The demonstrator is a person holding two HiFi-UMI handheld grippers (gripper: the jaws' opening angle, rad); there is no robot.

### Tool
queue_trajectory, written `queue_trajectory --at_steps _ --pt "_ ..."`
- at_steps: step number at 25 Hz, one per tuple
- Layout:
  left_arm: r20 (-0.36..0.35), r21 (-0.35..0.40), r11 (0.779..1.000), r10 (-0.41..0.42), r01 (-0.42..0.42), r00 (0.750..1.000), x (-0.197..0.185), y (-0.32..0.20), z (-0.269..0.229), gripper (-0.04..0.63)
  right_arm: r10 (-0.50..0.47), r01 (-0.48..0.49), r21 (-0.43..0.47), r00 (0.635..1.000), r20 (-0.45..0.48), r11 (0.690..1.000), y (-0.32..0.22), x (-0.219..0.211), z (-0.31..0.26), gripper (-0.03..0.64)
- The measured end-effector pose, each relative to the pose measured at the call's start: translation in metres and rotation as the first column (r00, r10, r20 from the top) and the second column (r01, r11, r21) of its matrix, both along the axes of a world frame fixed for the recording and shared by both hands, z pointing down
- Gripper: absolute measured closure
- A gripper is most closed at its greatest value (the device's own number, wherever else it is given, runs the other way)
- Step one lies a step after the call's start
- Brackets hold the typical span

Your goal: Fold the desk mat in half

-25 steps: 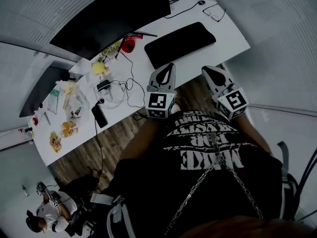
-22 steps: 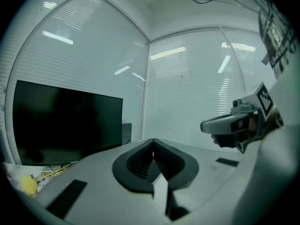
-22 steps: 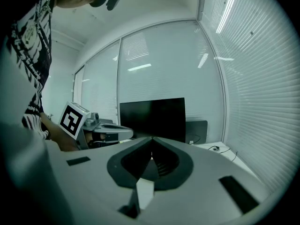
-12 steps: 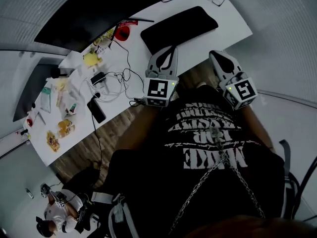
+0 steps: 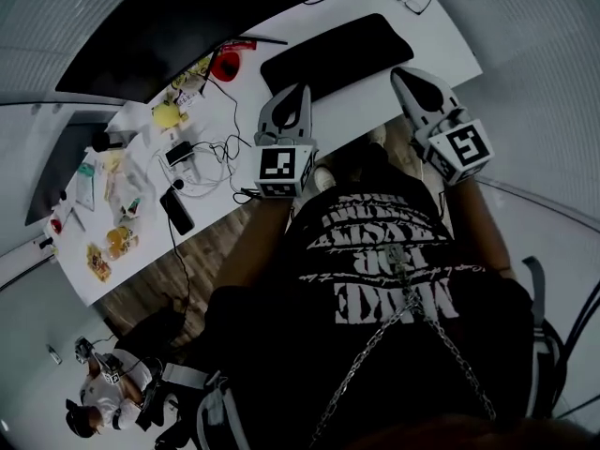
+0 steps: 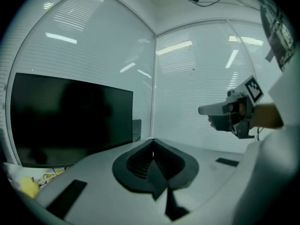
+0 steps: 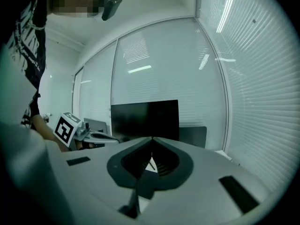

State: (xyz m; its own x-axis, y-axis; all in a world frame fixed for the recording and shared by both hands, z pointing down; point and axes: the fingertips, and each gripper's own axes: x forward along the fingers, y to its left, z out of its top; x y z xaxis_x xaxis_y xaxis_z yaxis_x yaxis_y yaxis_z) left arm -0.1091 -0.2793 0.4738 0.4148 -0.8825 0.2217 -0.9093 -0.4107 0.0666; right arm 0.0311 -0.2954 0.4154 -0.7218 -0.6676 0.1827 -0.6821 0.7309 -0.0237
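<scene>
Desk mat [image 5: 328, 52] lies flat and unfolded on the white table [image 5: 441, 68], in front of the dark monitor [image 5: 187, 26] and toward the table's right end. The fold has not begun.

Left tongs [image 5: 302, 90] are shut tight with nothing between them, tip just short of the mat's near edge. Right tongs [image 5: 397, 71] are likewise pressed together and empty, near the mat's near right corner.

Pose: both forearms reach out from the torso, the tongs roughly parallel, pointing forward and slightly downward, with their marker cubes toward the person.

Step in hand, as I judge it, is the approach to grasp:
- Open both pairs before contact.
- Slide a lower jaw under the near edge at two well-spaced points.
- Pinch, lift evenly and carry the edge over to the far edge.
- Keep the corners matched.
- Stay clear of the cables [image 5: 211, 162] to the left.
</scene>
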Motion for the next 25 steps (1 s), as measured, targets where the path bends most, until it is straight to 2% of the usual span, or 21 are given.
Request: queue_trajectory --at_steps 7,18,22,25 --pt "0.001 -0.036 0.995 -0.089 0.089 0.996 0.003 -0.044 0.018 0.588 -0.078 0.080 0.023 0.993 -0.090 0.997 -0.062 0.006 0.022 0.617" --pt "-0.011 -0.050 0.984 -0.173 0.173 0.985 0.029 -0.120 0.012 0.588 -0.181 0.182 0.009 0.980 -0.081 0.983 -0.150 0.030 0.013 0.617" --pt "0.005 -0.073 0.974 -0.215 0.215 0.977 0.033 -0.142 0.024 0.588 -0.214 0.213 -0.020 0.972 -0.092 0.977 -0.180 0.043 0.024 0.617" --pt "0.005 -0.135 0.961 -0.245 0.243 0.970 0.036 -0.153 0.040 0.588 -0.238 0.230 -0.078 0.965 -0.107 0.970 -0.202 0.055 0.042 0.617"
